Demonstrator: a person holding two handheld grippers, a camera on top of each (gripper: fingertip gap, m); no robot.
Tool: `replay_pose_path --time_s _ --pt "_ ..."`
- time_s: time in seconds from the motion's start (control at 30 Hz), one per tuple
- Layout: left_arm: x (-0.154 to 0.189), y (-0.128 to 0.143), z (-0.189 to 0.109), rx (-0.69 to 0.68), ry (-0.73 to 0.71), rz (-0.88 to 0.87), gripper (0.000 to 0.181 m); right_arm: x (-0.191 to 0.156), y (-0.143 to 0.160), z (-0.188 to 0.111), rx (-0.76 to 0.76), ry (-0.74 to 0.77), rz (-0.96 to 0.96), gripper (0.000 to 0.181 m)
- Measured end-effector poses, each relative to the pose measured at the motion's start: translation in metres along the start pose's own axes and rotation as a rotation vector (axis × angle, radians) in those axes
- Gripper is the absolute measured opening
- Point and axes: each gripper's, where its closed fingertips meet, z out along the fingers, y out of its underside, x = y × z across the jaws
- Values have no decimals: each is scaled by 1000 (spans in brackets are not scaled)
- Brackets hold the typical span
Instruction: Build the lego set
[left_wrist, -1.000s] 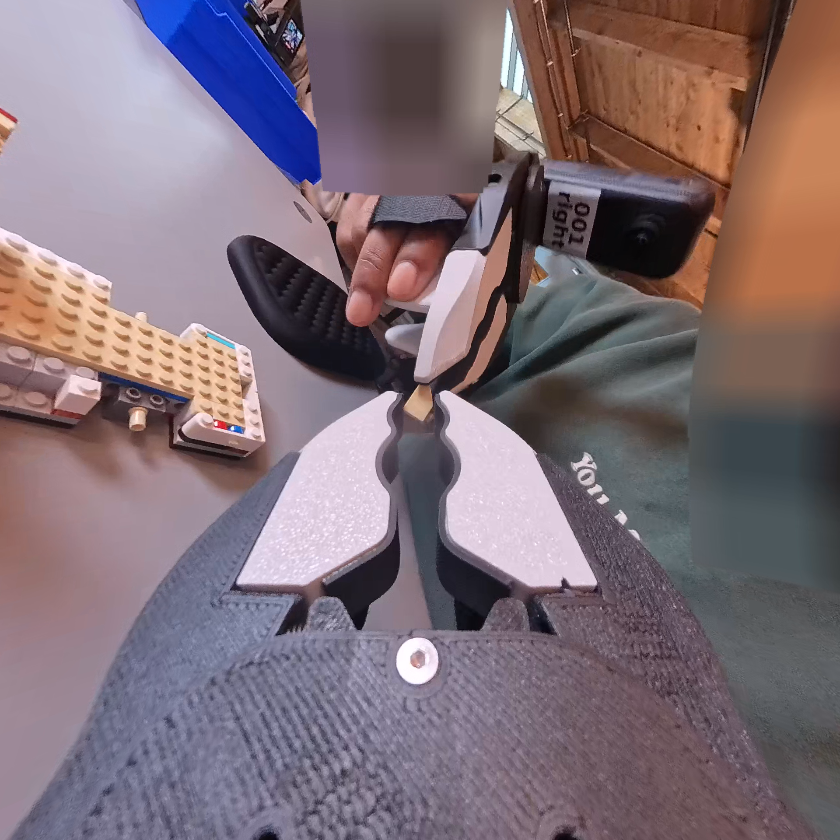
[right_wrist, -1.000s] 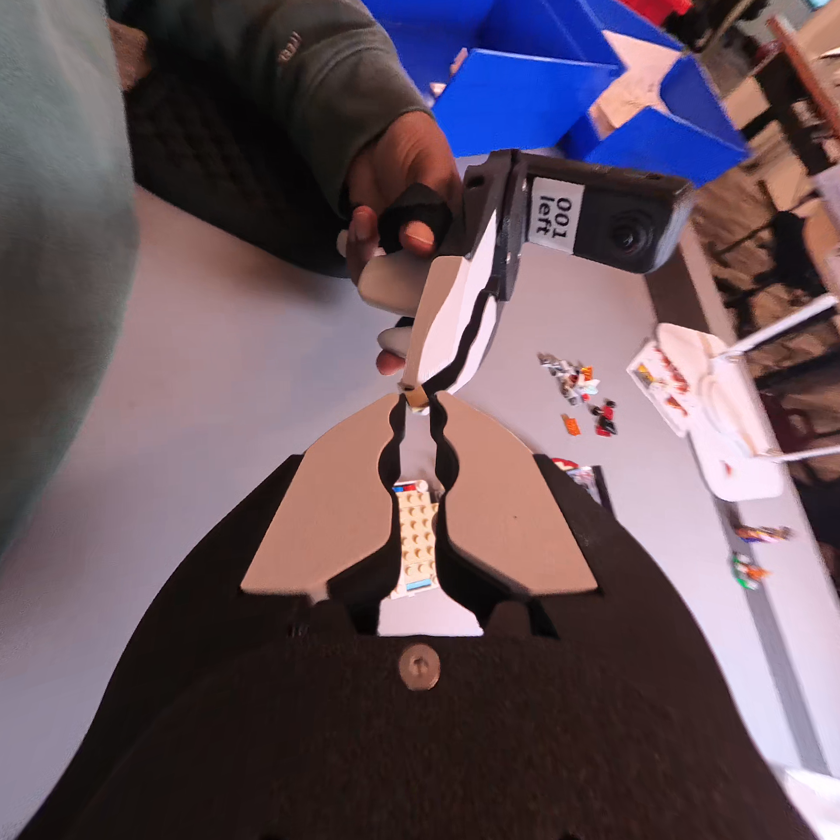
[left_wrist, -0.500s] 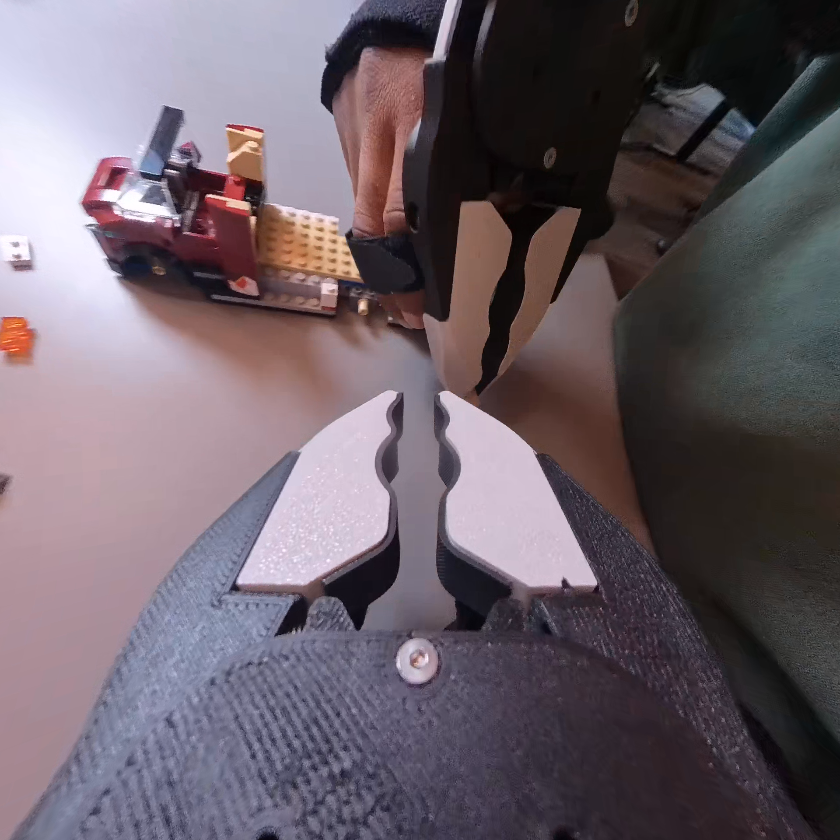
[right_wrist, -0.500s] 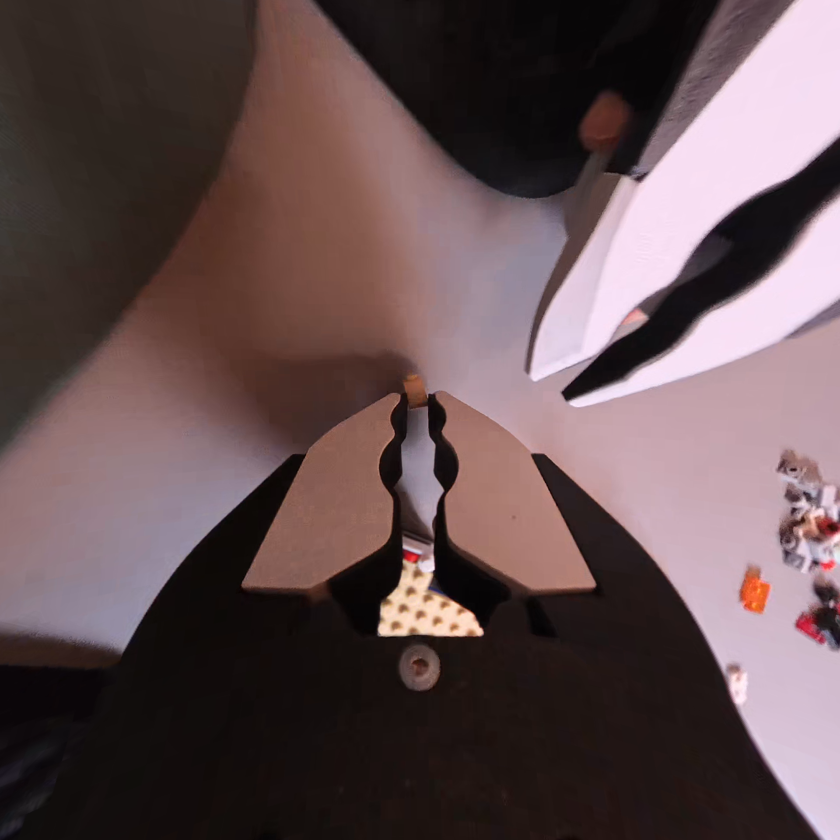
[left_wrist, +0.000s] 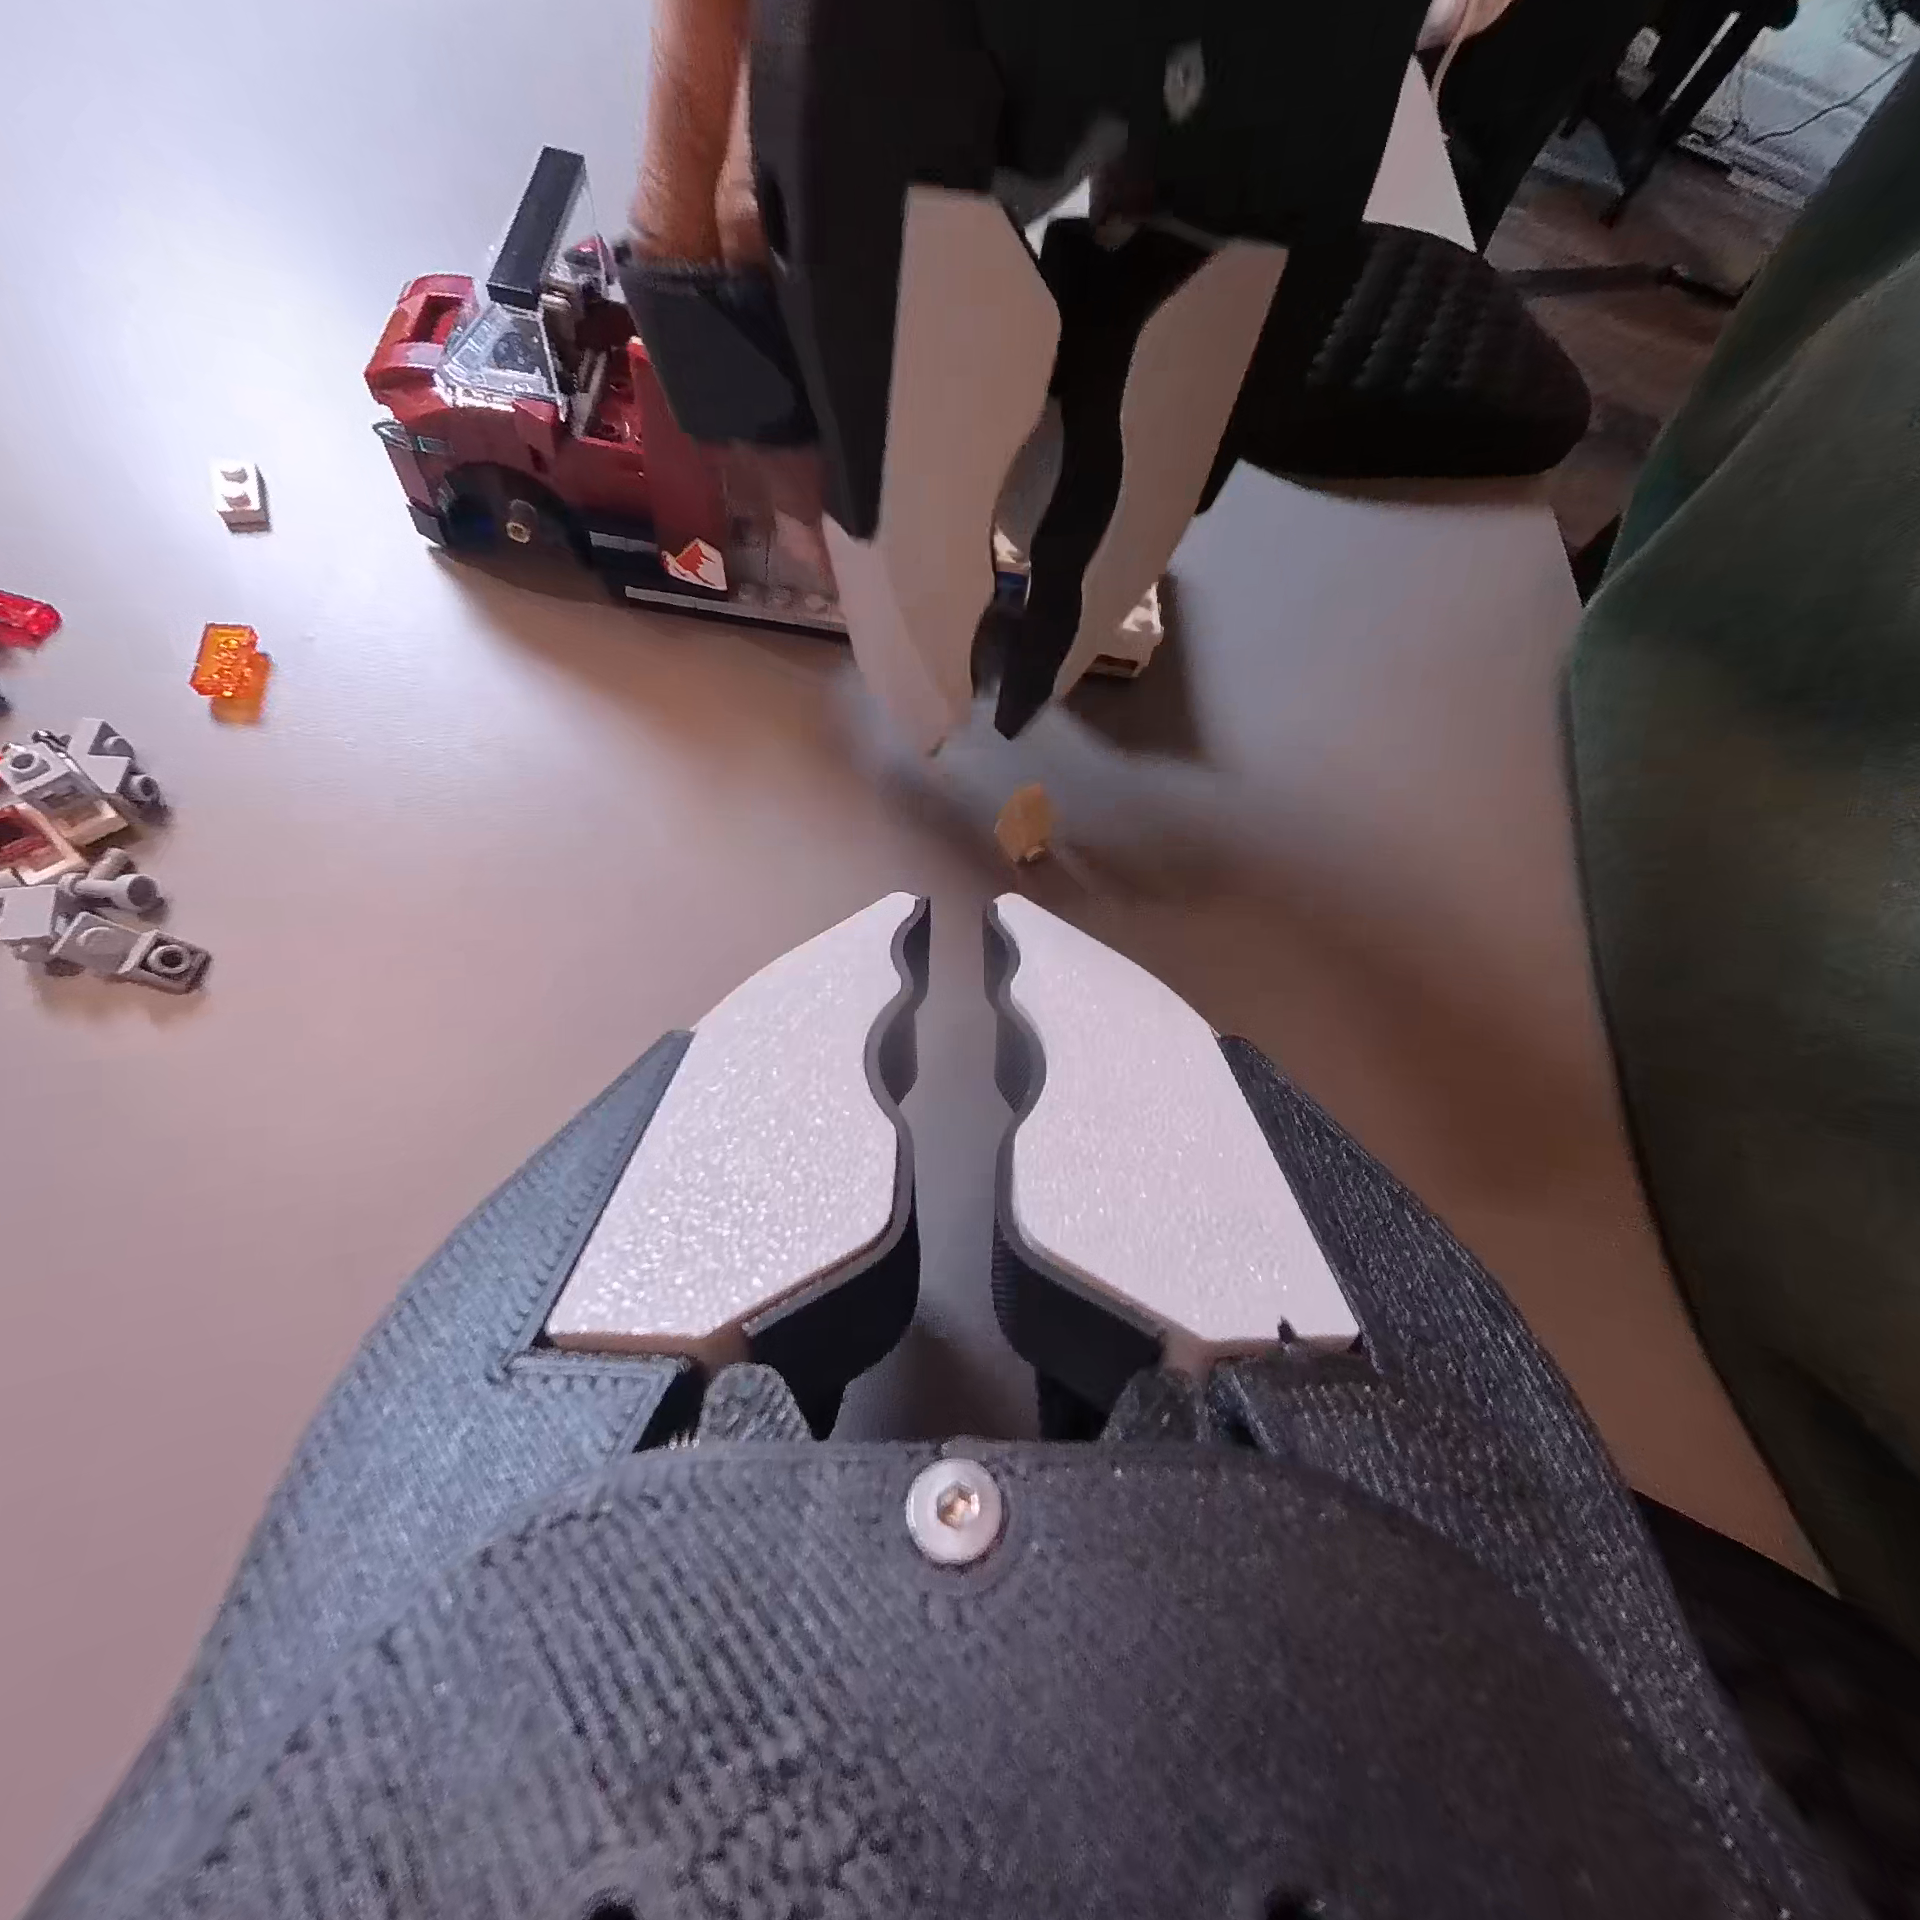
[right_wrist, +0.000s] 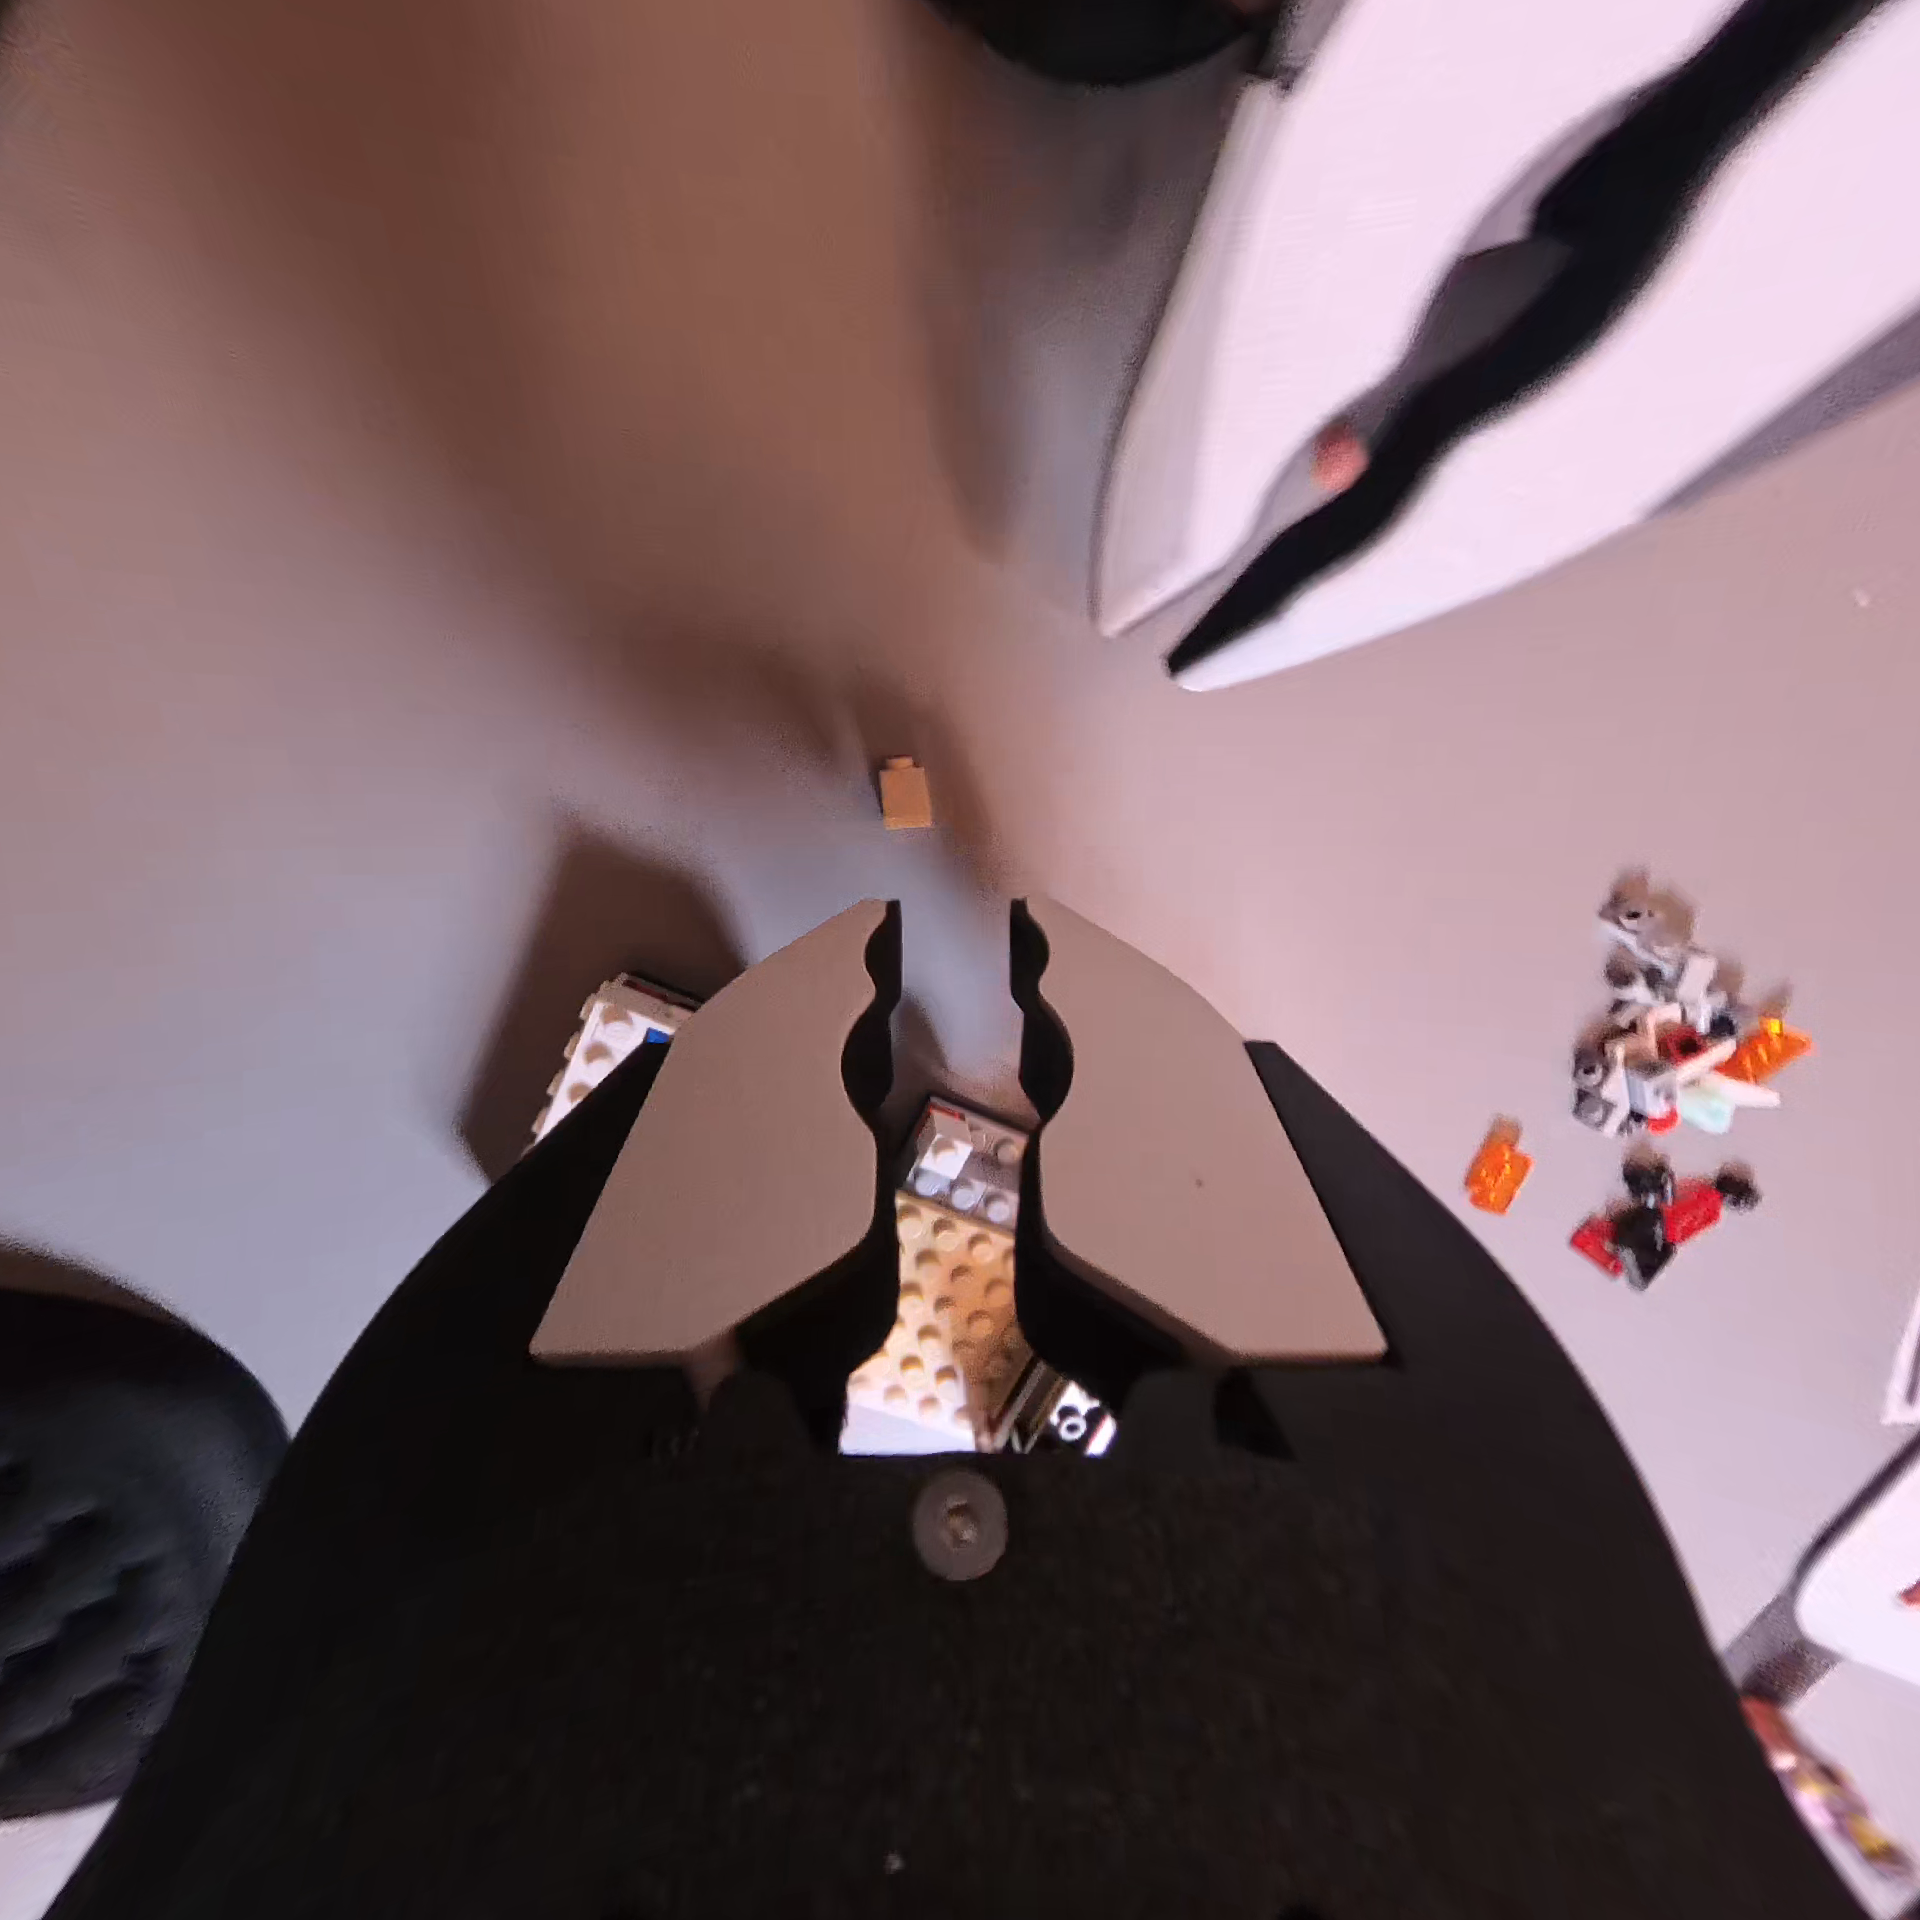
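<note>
- We see the small tan brick (right_wrist: 906, 798) lying loose on the desk (left_wrist: 468, 1039), just ahead of the right gripper (right_wrist: 954, 906), whose jaws stand apart with nothing between them.
- In the left wrist view the same brick (left_wrist: 1023, 823) rests just beyond the left gripper (left_wrist: 957, 900); its jaws are parted by a narrow gap and hold nothing.
- The right gripper (left_wrist: 971, 727) points down at the desk near the brick, without touching it.
- Behind it stands the dark red truck (left_wrist: 540, 436), its tan studded bed (right_wrist: 951, 1288) showing under the right jaws.
- A pile of loose pieces (right_wrist: 1673, 1049) and an orange piece (left_wrist: 231, 665) lie well apart from the brick.
</note>
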Motion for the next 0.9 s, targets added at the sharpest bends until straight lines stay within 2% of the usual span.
replay_pose_path --time_s 0.13,0.23,0.37,0.6,0.67,0.8,0.9 --pt "2 5 5 -45 -21 53 10 -4 -15 -15 139 23 189 16" --pt "3 8 9 -70 -36 82 10 -14 -28 -11 187 43 253 7" --pt "3 9 10 -75 -48 95 9 -11 -22 2 121 91 285 0" --pt "2 10 9 -74 -54 97 9 8 9 2 -19 156 343 0" --pt "1 11 9 -80 -57 99 9 9 4 -1 1 156 351 1" --pt "1 13 10 -88 -57 100 9 3 -24 -6 134 103 382 3" --pt "0 14 10 -93 -58 103 9 0 -19 2 89 105 364 3"
